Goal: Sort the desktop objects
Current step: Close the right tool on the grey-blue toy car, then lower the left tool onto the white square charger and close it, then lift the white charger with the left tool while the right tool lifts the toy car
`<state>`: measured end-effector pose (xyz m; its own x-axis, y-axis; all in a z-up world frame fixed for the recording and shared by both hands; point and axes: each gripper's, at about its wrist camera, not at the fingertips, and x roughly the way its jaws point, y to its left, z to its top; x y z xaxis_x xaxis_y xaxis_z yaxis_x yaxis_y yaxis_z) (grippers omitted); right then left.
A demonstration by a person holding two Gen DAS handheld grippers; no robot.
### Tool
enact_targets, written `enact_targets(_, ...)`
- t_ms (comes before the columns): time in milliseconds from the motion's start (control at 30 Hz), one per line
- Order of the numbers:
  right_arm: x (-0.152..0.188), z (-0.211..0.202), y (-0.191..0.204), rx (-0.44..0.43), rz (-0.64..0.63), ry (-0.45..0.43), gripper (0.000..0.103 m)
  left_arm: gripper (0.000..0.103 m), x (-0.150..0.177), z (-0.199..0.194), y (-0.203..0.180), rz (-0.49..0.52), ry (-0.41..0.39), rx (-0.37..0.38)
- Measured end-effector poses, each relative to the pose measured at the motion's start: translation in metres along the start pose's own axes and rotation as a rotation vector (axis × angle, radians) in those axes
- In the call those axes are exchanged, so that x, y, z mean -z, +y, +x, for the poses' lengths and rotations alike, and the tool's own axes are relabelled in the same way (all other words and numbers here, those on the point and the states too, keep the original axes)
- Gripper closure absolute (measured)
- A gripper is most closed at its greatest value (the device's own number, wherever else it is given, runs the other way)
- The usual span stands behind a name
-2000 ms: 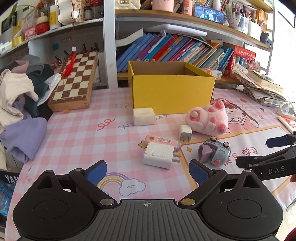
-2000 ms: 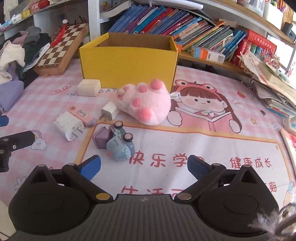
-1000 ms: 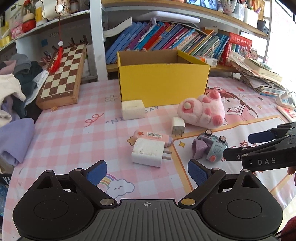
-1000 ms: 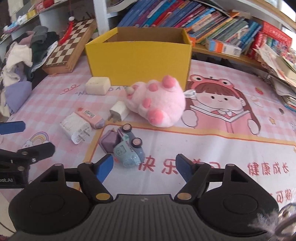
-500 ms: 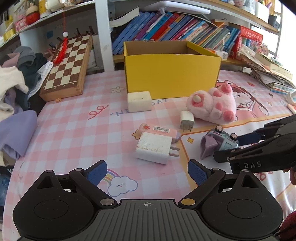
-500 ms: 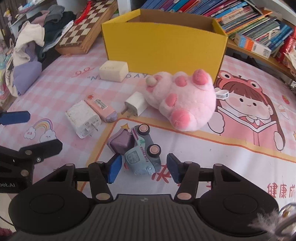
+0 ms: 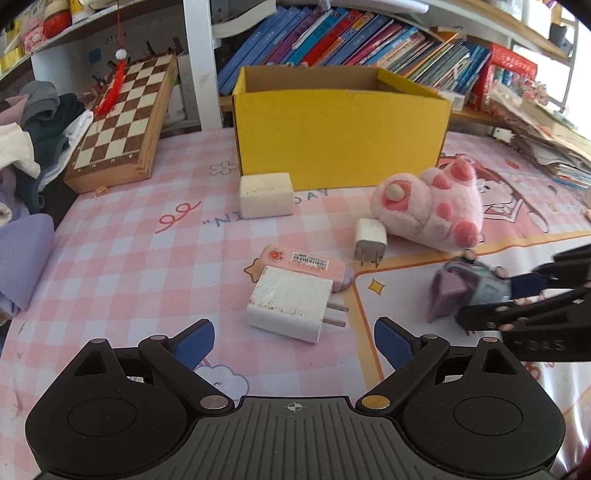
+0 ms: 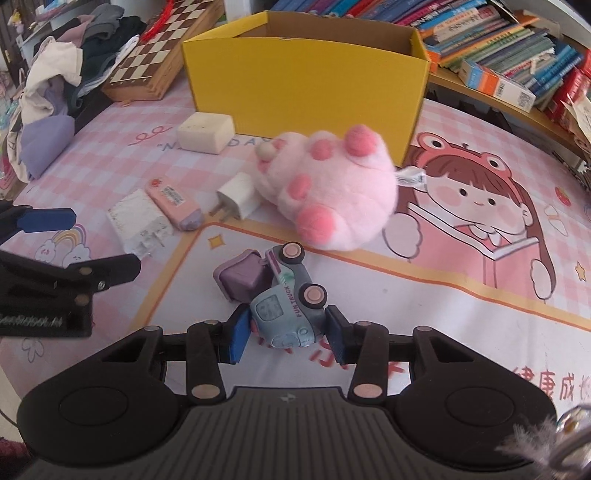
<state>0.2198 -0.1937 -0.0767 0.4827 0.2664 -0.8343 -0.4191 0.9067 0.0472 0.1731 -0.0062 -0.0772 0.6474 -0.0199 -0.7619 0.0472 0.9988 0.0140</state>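
A chessboard (image 7: pixel 122 122) leaned tilted against the shelf upright at the tabletop's far left edge, with a red tassel (image 7: pixel 110 92) hanging over it. Beside it, further left, lay a heap of clothes (image 7: pixel 26 125) in white, grey, dark and lilac. Behind, a low shelf held a long row of slanting books (image 7: pixel 332 35), mostly blue, with red ones toward the right. A loose stack of papers (image 7: pixel 543 136) sagged at the far right. The tabletop wore a pink checked mat (image 7: pixel 129 258) printed with a rainbow and cloud (image 8: pixel 70 243) and a cartoon girl (image 8: pixel 476 206) in a frog hat, reading a book.
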Motion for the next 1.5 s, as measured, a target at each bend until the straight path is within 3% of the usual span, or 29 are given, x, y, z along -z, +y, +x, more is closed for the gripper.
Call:
enact_targets(300, 0.004, -0.001, -0.01, -0.013, 0.007, 0.005, 0.062, 0.014, -0.008, 0.019, 0.0, -0.01, 0.017, -0.038)
enact_targets(433, 0.005, -0.001, -0.014, -0.019, 0.008, 0.006, 0.062, 0.022, -0.01, 0.024, 0.0, -0.018, 0.022, -0.025)
enact_targets(533, 0.006, -0.001, -0.016, -0.024, 0.008, 0.007, 0.062, 0.036, -0.01, 0.024, 0.0, -0.024, 0.022, 0.005)
enact_targets(1200, 0.007, -0.008, -0.002, -0.036, -0.007, -0.013, 0.062, 0.038, -0.01, -0.005, 0.004, -0.061, 0.0, 0.023)
enact_targets(1500, 0.003, -0.024, -0.003, -0.032, 0.065, -0.04, 0.062, 0.038, -0.011, -0.027, 0.017, -0.085, -0.045, 0.03)
